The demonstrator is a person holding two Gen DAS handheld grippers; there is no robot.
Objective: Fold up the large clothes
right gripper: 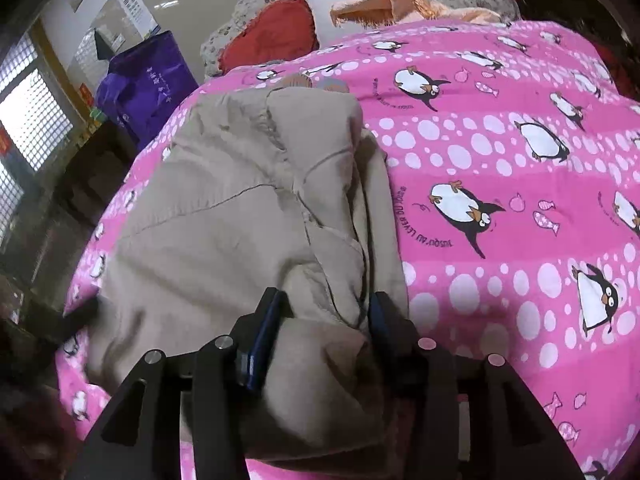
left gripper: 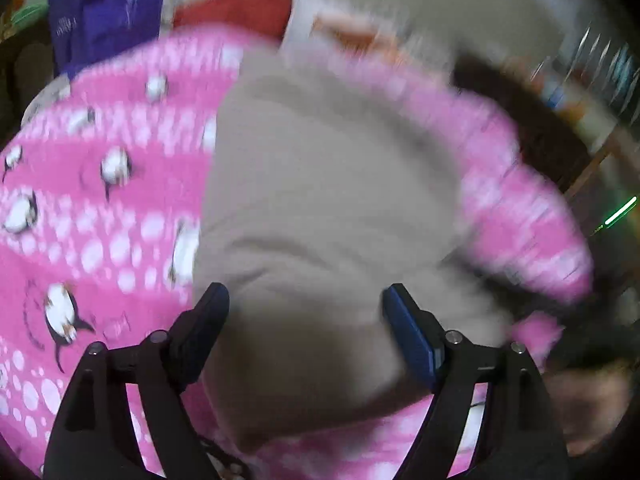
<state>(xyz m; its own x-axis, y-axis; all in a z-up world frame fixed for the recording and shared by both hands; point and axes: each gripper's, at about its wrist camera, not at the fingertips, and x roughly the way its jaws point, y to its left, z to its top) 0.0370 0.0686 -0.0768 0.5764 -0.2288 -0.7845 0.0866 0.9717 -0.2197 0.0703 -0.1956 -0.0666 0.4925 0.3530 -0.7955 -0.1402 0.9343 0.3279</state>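
A large beige garment lies partly folded on a bed covered by a pink penguin-print quilt. In the right wrist view my right gripper has a thick bunched fold of the garment filling the gap between its blue pads, and the cloth touches both. The left wrist view is motion-blurred. There the same beige garment spreads over the quilt, and my left gripper stands open just above the cloth, its fingers wide apart and pinching nothing.
A red cushion, a white pillow and orange fabric lie at the head of the bed. A purple bag stands beside the bed by a window. The quilt's right side is bare.
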